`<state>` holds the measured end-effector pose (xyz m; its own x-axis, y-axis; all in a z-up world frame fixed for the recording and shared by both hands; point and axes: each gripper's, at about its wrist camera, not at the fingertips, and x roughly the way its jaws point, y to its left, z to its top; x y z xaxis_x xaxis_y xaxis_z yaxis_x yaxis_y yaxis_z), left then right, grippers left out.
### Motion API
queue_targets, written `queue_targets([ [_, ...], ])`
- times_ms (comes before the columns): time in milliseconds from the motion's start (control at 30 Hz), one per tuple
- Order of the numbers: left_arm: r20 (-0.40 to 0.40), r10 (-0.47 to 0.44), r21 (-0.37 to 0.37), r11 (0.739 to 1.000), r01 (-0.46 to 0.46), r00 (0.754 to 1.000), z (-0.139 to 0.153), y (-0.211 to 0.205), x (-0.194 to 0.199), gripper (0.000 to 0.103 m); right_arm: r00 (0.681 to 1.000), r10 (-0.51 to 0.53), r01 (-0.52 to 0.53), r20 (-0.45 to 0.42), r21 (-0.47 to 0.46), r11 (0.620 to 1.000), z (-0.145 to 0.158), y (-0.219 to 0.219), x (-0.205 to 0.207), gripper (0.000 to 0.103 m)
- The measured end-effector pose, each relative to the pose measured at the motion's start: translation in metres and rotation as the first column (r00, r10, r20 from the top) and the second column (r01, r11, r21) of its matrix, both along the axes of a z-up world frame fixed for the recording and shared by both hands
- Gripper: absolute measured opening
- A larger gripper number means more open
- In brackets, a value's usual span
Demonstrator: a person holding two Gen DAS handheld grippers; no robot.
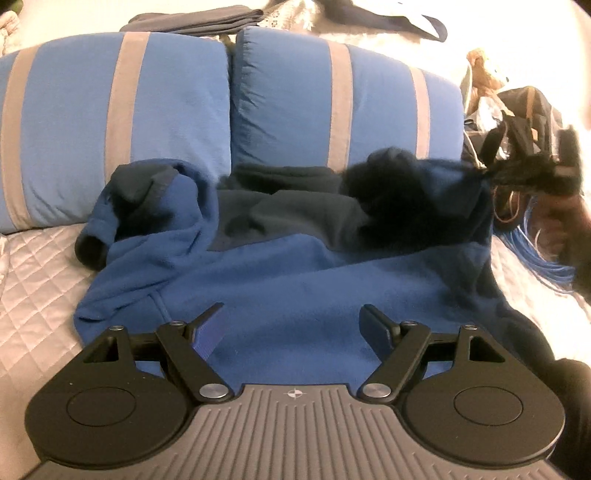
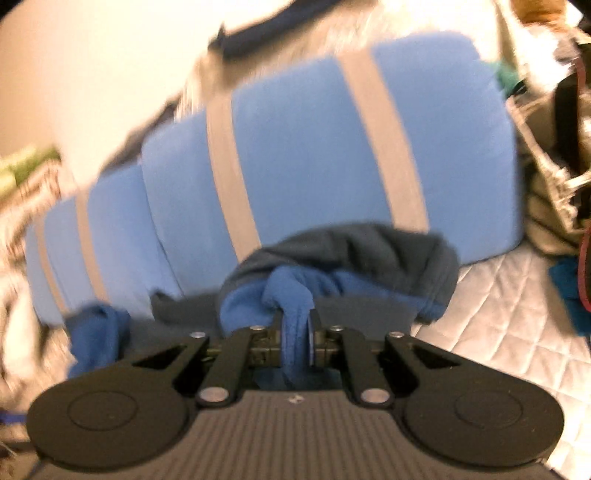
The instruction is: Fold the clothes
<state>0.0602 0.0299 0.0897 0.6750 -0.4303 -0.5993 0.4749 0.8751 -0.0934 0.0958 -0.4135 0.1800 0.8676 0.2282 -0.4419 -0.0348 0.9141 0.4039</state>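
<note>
A blue fleece garment [image 1: 288, 280] with dark navy parts lies spread on the quilted bed, its far end against the pillows. My left gripper [image 1: 293, 325] is open and empty, low over the garment's near part. My right gripper [image 2: 295, 328] is shut on a bunched fold of the blue garment [image 2: 291, 295] and holds it lifted; the view is blurred. In the left wrist view the right gripper [image 1: 532, 170] shows at the far right, pulling the garment's dark edge up and sideways.
Two blue pillows with grey stripes [image 1: 343, 99] stand behind the garment. The white quilted bedcover [image 1: 33, 280] runs on both sides. Dark folded clothes [image 1: 192, 20] lie behind the pillows. Bags and clutter [image 2: 569, 155] sit at the right.
</note>
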Motion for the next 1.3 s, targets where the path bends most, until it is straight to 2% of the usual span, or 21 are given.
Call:
queue_targets([
  [133, 0.014, 0.001, 0.012, 1.000, -0.001, 1.000, 0.003, -0.006, -0.005, 0.078, 0.998, -0.045, 0.043, 0.038, 0.047, 0.998, 0.017, -0.007, -0.043, 0.011],
  [233, 0.038, -0.001, 0.036, 0.999, 0.000, 0.999, 0.004, -0.013, -0.009, 0.078, 0.999, -0.017, 0.015, 0.035, 0.046, 0.999, 0.013, 0.002, -0.070, 0.011],
  [367, 0.050, -0.007, 0.033, 0.999, 0.006, 0.999, 0.007, -0.024, -0.012, 0.078, 0.996, 0.081, -0.082, -0.031, -0.025, 0.996, -0.011, 0.028, -0.089, 0.011],
  [500, 0.072, -0.021, 0.020, 1.000, 0.019, 0.997, 0.009, -0.038, -0.018, 0.078, 0.978, 0.161, -0.166, -0.130, -0.026, 0.986, -0.042, 0.044, -0.088, 0.011],
  [533, 0.085, -0.023, 0.019, 1.000, 0.021, 0.996, 0.009, -0.041, -0.020, 0.078, 0.975, 0.167, -0.173, -0.149, -0.029, 0.984, -0.045, 0.046, -0.086, 0.012],
  [567, 0.098, -0.022, 0.017, 1.000, 0.020, 0.995, 0.009, -0.044, -0.021, 0.078, 0.970, 0.173, -0.181, -0.168, -0.033, 0.983, -0.048, 0.048, -0.085, 0.019],
  [600, 0.112, -0.019, 0.015, 1.000, 0.018, 0.993, 0.009, -0.048, -0.023, 0.078, 0.967, 0.177, -0.186, -0.183, -0.034, 0.982, -0.051, 0.049, -0.083, 0.019],
  [667, 0.145, -0.002, 0.031, 1.000, -0.003, 0.989, 0.006, -0.053, -0.026, 0.078, 0.976, 0.157, -0.158, -0.152, 0.009, 0.987, -0.049, 0.041, -0.081, 0.046],
  [767, 0.192, 0.030, 0.051, 0.998, -0.041, 0.981, 0.007, -0.058, -0.027, 0.078, 0.993, 0.094, -0.086, -0.078, 0.104, 0.991, -0.042, 0.019, -0.071, 0.057],
  [800, 0.209, 0.047, 0.052, 0.997, -0.059, 0.977, 0.007, -0.059, -0.028, 0.078, 0.996, 0.065, -0.056, -0.065, 0.125, 0.991, -0.041, 0.010, -0.064, 0.059],
  [867, 0.228, 0.070, 0.064, 0.994, -0.087, 0.971, 0.008, -0.060, -0.028, 0.078, 0.998, 0.000, 0.010, -0.057, 0.175, 0.984, -0.043, -0.009, -0.048, 0.068],
  [933, 0.229, 0.080, 0.063, 0.993, -0.097, 0.970, 0.008, -0.060, -0.026, 0.078, 0.995, -0.082, 0.095, -0.065, 0.230, 0.969, -0.051, -0.032, -0.028, 0.073],
  [1033, 0.234, 0.097, 0.052, 0.992, -0.112, 0.967, 0.009, -0.057, -0.024, 0.078, 0.982, -0.163, 0.186, -0.097, 0.316, 0.930, -0.066, -0.060, 0.001, 0.073],
  [1233, 0.214, 0.115, 0.010, 0.993, -0.120, 0.970, 0.009, -0.049, -0.019, 0.078, 0.946, -0.244, 0.313, -0.212, 0.412, 0.856, -0.117, -0.097, 0.060, 0.073],
  [1300, 0.208, 0.119, -0.001, 0.993, -0.122, 0.971, 0.010, -0.047, -0.018, 0.078, 0.926, -0.285, 0.369, -0.248, 0.430, 0.824, -0.133, -0.104, 0.075, 0.074],
])
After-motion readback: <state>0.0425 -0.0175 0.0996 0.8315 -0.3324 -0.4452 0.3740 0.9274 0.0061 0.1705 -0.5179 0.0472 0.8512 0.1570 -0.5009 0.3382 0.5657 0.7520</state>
